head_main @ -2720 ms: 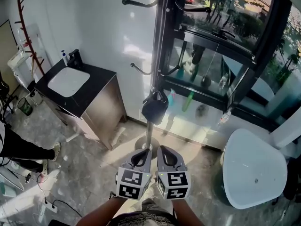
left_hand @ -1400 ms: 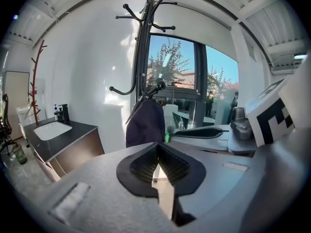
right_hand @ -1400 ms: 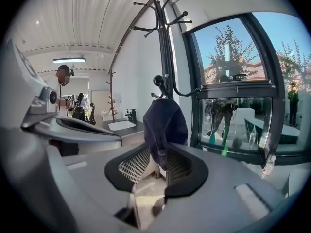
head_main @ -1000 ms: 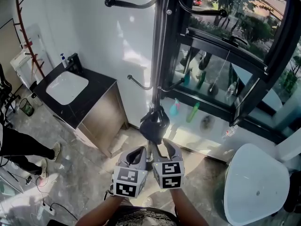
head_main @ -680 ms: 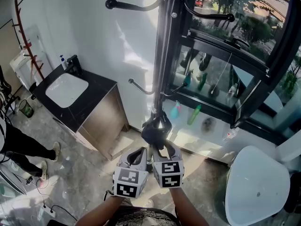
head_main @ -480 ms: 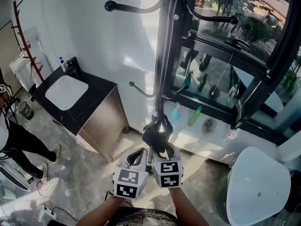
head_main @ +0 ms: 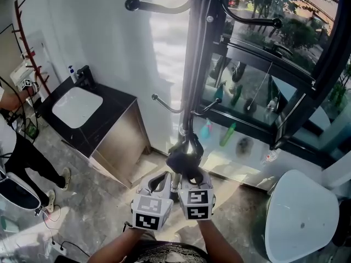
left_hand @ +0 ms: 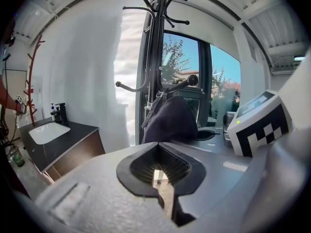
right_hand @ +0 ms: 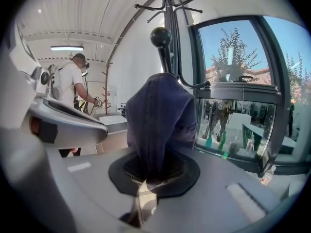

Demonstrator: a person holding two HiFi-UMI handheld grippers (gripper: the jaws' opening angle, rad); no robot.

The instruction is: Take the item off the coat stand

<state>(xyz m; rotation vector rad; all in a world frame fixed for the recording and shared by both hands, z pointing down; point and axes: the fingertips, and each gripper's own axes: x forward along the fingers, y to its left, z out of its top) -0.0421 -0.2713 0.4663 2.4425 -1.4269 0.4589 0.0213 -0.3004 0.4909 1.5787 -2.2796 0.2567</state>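
a: how many things hung there?
b: one dark cap [head_main: 184, 159], on a low hook of the coat stand [head_main: 192, 81]. my right gripper [head_main: 190, 175] was closing on its cloth. the left gripper [head_main: 163, 179] was pinched together, empty.

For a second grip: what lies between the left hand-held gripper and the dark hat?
Nothing: left gripper view shows bare air from left hand-held gripper to dark hat.

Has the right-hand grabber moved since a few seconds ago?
Yes. The right gripper has moved forward to the dark cap on the coat stand; its jaws are closing on it.
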